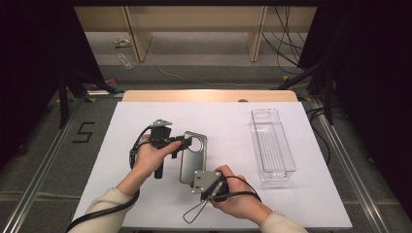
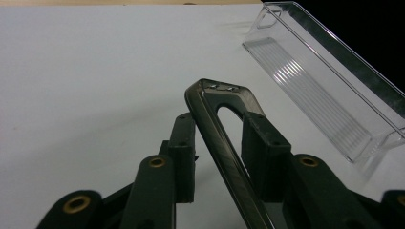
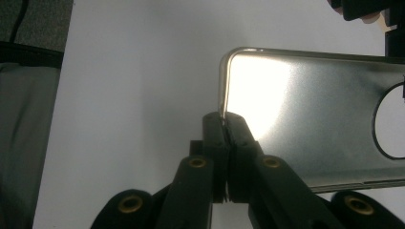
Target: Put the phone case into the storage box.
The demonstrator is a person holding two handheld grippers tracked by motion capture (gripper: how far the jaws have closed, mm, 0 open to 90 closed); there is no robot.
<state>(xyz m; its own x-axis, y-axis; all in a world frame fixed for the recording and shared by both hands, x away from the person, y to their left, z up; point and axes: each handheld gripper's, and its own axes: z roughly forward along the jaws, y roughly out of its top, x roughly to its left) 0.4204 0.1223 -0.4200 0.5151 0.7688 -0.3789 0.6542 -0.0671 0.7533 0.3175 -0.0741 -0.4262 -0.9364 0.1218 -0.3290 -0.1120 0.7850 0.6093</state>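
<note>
right claw [image 3: 224, 125] clamped on phone case [image 1: 194, 156] edge | left claw [image 2: 219, 138] straddles case rim, apart | tray [image 1: 272, 145] well apart

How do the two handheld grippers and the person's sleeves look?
Both the left gripper and the right gripper are black, each with a grey three-cornered plate on top and a trailing black cable. Their jaws are black links with brass-coloured rivets. The sleeves are cream-coloured.

Glossy translucent plastic phone case [image 1: 194, 156]
</note>
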